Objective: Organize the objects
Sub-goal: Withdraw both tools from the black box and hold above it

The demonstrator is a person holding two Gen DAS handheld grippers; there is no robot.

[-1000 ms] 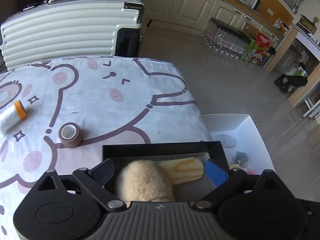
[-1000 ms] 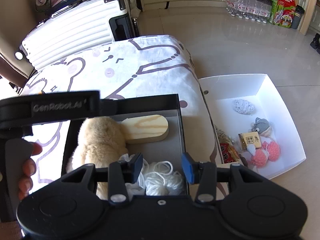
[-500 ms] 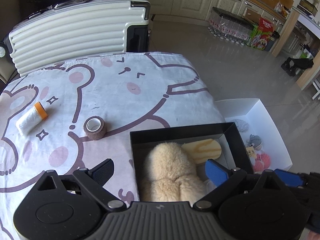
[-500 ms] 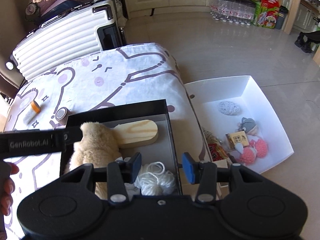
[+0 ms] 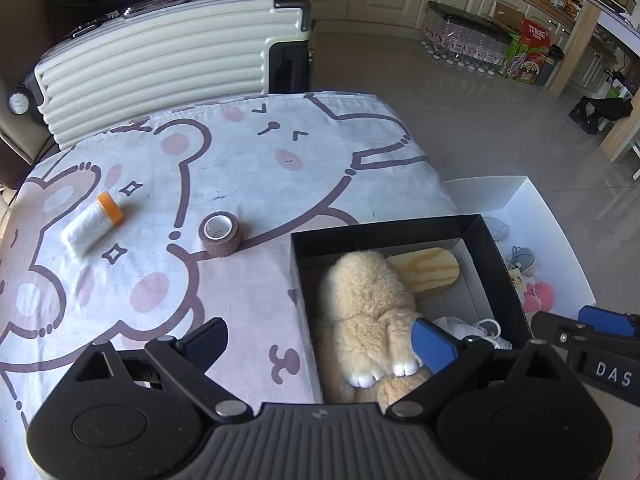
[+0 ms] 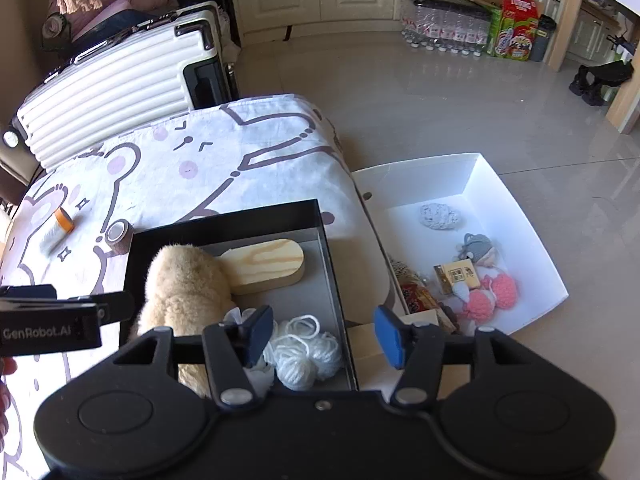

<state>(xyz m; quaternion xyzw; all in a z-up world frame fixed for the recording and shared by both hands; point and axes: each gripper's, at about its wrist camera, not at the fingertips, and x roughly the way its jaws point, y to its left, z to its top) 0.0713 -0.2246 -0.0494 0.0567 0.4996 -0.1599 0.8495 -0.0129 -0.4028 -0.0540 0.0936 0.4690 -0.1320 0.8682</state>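
A black box (image 5: pixel 384 227) (image 6: pixel 224 220) sits at the table's right edge. In it lie a beige plush toy (image 5: pixel 368 304) (image 6: pixel 180 280), a wooden oval block (image 5: pixel 430 270) (image 6: pixel 266 264) and white yarn (image 6: pixel 306 350). A brown tape roll (image 5: pixel 220 234) (image 6: pixel 119 235) and a white thread spool with an orange cap (image 5: pixel 94 226) (image 6: pixel 56 230) lie on the cloth to the box's left. My left gripper (image 5: pixel 320 346) is open and empty, above the box's near left wall. My right gripper (image 6: pixel 324 336) is open and empty, above the box's near right wall.
A white tray (image 6: pixel 472 172) (image 5: pixel 516 188) on the floor to the right holds small knitted toys and trinkets. A white suitcase (image 5: pixel 168 60) (image 6: pixel 116 84) stands behind the table. The cartoon-print cloth (image 5: pixel 280 148) covers the table; tiled floor lies beyond.
Both grippers have pulled back and up from the box. The left one has shifted left, bringing the tape roll and thread spool more into view. Nothing in the box moved.
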